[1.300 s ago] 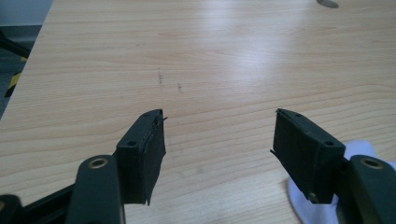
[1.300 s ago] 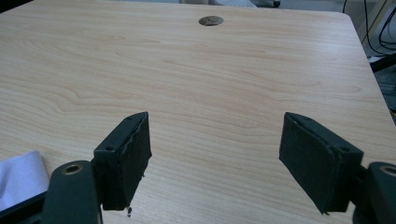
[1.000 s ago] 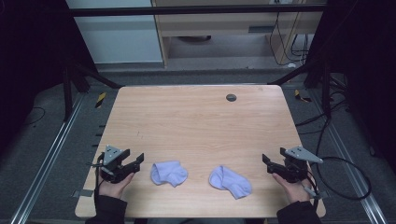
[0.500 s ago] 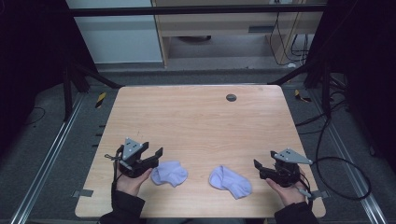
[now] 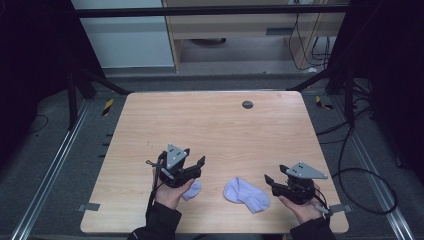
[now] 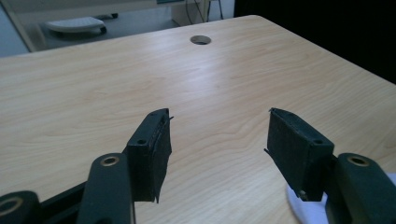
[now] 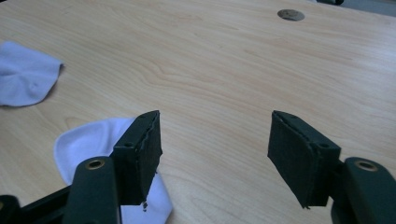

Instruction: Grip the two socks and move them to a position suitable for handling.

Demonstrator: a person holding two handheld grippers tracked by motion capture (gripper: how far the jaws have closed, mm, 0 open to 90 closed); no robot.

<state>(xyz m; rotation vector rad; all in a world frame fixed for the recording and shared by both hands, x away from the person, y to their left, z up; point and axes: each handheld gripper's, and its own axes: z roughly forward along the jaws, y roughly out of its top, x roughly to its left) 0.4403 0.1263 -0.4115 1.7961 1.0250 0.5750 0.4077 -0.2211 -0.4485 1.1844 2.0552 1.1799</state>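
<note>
While parked at the left edge of the table [image 5: 210, 125] a second ago, now carried well inward: left gripper [image 5: 195, 156] over the left sock [image 5: 192, 190], covering most of it from above. Jaws wide apart, nothing between them; in the left gripper view [image 6: 217, 121] just bare wood ahead, and a pale sliver of that sock [image 6: 303, 210] under the right-hand jaw. Looks like the start of a pick, though not yet lowered enough or lined up to pinch cloth.

Further right, the right sock [image 5: 246, 195], lying flat and crumpled near the front edge, well apart from the first. Seen too in the right gripper view [image 7: 93, 140], partly behind the left-hand jaw, with the left sock [image 7: 23, 74] farther off.

At the far right, the right gripper [image 5: 274, 175], nudged only slightly inward, just beside its sock, not touching. Jaws spread [image 7: 215, 121], empty.

Both socks on the table, neither grasped.

No brand, label or writing legible anywhere; only a round hole [image 5: 247, 104] at the far edge.
</note>
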